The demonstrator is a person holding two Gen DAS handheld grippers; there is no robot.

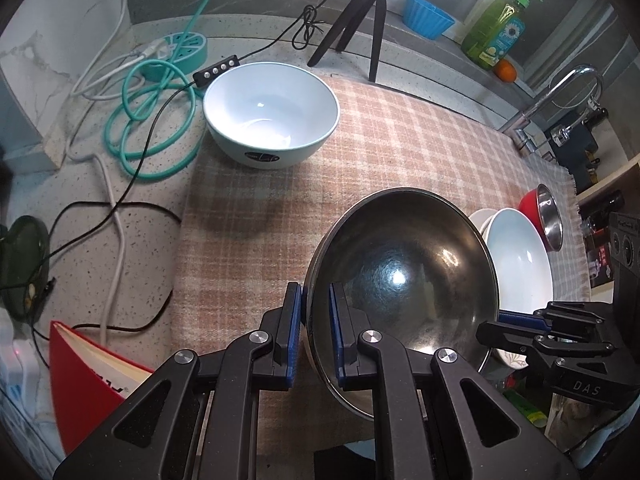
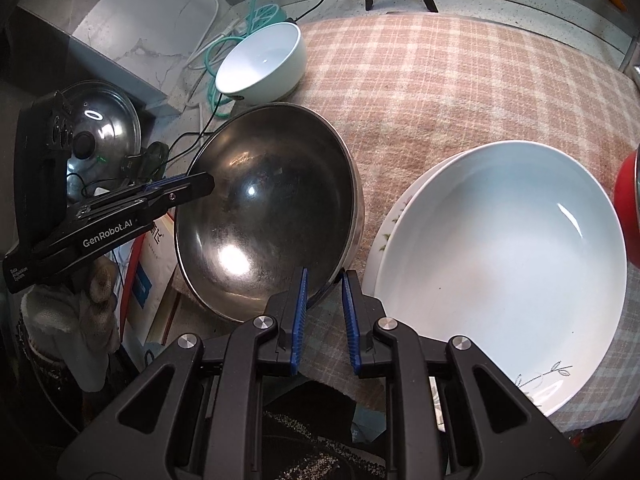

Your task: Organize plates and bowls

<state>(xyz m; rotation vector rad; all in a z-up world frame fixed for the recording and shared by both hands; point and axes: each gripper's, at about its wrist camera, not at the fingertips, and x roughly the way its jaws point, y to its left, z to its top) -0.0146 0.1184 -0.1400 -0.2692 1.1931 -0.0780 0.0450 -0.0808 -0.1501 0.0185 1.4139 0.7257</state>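
Note:
A large steel bowl [image 1: 400, 272] [image 2: 272, 208] hangs tilted over the plaid cloth [image 1: 380, 152], held at two sides of its rim. My left gripper [image 1: 315, 300] is shut on the rim's left edge, and it shows again in the right wrist view [image 2: 192, 184]. My right gripper [image 2: 325, 284] is shut on the rim's opposite edge and shows at the right of the left wrist view [image 1: 504, 320]. A white bowl [image 1: 270, 114] [image 2: 260, 64] stands at the cloth's far left corner. Stacked white plates [image 1: 520, 260] [image 2: 500, 260] lie to the right, beside a red bowl [image 1: 536, 208] [image 2: 628, 216].
Teal and black cables [image 1: 152, 120], a round power strip [image 1: 180, 46] and a tripod [image 1: 360, 28] crowd the back of the counter. A red book [image 1: 88, 384] lies front left. A pot lid [image 2: 100, 128] leans at the left. Faucet [image 1: 560, 96] and soap bottle [image 1: 496, 28] stand back right.

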